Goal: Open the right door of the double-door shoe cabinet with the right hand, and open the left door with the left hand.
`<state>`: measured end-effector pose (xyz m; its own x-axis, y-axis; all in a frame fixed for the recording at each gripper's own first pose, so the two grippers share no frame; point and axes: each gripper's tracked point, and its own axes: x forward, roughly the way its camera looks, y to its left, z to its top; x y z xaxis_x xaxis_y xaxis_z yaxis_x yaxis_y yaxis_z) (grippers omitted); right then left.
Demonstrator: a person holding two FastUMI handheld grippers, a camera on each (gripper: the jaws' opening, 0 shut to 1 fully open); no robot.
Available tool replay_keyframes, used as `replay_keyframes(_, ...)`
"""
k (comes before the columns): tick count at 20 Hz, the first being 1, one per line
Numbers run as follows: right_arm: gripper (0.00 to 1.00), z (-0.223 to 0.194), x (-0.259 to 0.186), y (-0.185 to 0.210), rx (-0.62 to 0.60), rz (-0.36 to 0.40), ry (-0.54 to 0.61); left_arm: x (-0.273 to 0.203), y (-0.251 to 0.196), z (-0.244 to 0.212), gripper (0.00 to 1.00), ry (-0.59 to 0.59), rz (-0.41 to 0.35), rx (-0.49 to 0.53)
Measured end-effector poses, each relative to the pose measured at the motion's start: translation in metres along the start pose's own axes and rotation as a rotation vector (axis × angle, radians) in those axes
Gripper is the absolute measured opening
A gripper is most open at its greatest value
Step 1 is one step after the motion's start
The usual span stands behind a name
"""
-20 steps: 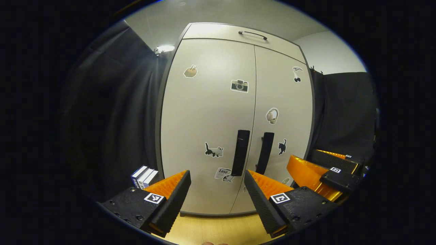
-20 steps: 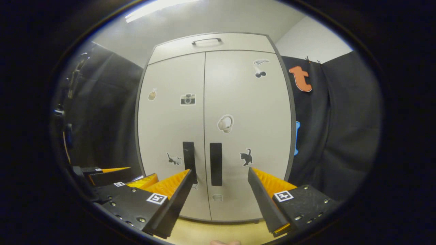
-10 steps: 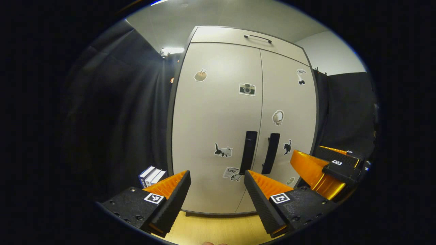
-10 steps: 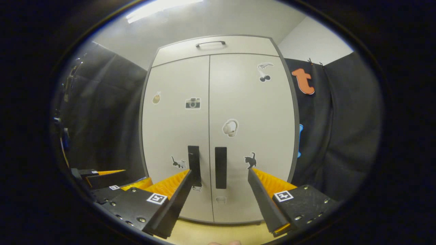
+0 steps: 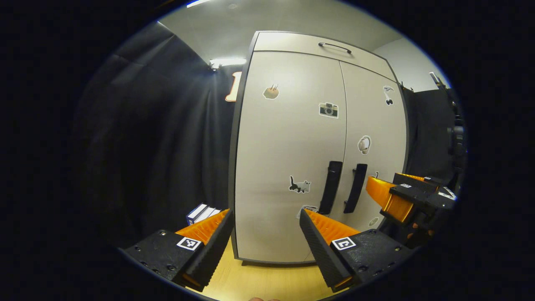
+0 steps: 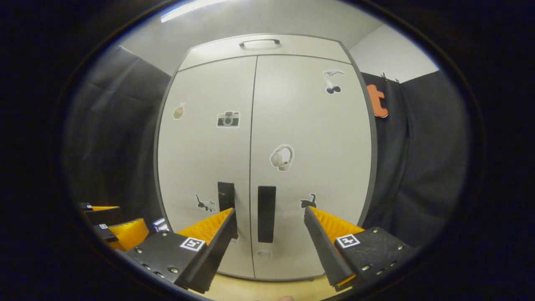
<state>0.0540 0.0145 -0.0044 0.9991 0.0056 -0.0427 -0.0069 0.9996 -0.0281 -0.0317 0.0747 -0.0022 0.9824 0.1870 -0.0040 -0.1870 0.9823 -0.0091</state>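
approach step, both doors shut: right hand-held gripper (image 6: 267, 215) open, right door handle (image 6: 266, 214) at 12 o'clock between its fingers but farther off, left hand-held gripper (image 5: 266, 217) open; next, judged: advance and close on handle.

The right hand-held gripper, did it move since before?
Yes. The right hand-held gripper went closer: the right door's handle sits lower between its fingers and the cabinet looks bigger.

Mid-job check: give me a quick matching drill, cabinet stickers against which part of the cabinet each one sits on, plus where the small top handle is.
Things:
1. camera sticker
2. headphones sticker
3. black cat sticker
4. small top handle

Places:
A. right door, beside and right of its black handle
B. left door, upper part
C. panel above both doors
D. right door, at mid-height

Pairs: 1-B, 2-D, 3-A, 4-C
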Motion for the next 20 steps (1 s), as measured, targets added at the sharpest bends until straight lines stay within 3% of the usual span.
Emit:
replay_keyframes(4,0.97,-0.017,0.026,0.001,-0.030,0.001,0.050,-0.002,0.017,0.002,0.98,-0.006,0.038,0.014)
replay_keyframes(6,0.88,-0.024,0.036,0.002,-0.039,0.000,0.069,-0.005,0.026,0.002,0.98,-0.006,0.055,0.009)
replay_keyframes(8,0.90,-0.029,0.042,0.003,-0.046,0.001,0.084,-0.006,0.033,0.001,0.98,0.000,0.074,0.005)
replay_keyframes(9,0.77,-0.032,0.046,0.008,-0.049,0.018,0.093,-0.007,0.035,0.000,0.98,0.003,0.080,0.002)
replay_keyframes(10,0.76,-0.034,0.052,0.010,-0.053,0.022,0.100,-0.007,0.036,-0.001,0.98,0.006,0.083,-0.006)
replay_keyframes(12,0.63,-0.038,0.057,0.015,-0.061,0.034,0.114,-0.010,0.036,-0.004,0.98,0.012,0.082,-0.020)
replay_keyframes(13,0.66,-0.039,0.061,0.015,-0.064,0.032,0.118,-0.011,0.037,-0.005,0.98,0.016,0.083,-0.023)
replay_keyframes(14,0.63,-0.039,0.063,0.009,-0.063,-0.001,0.114,-0.012,0.038,-0.006,0.98,0.018,0.087,-0.024)
replay_keyframes(15,0.47,-0.040,0.065,0.008,-0.047,-0.007,0.109,-0.013,0.040,-0.007,0.98,0.020,0.092,-0.024)
replay_keyframes(17,0.40,-0.042,0.067,0.009,-0.019,-0.001,0.116,-0.015,0.044,-0.010,0.98,0.026,0.103,-0.027)
replay_keyframes(20,0.40,-0.046,0.075,0.011,-0.020,0.003,0.137,-0.018,0.046,-0.016,0.98,0.038,0.105,-0.041)
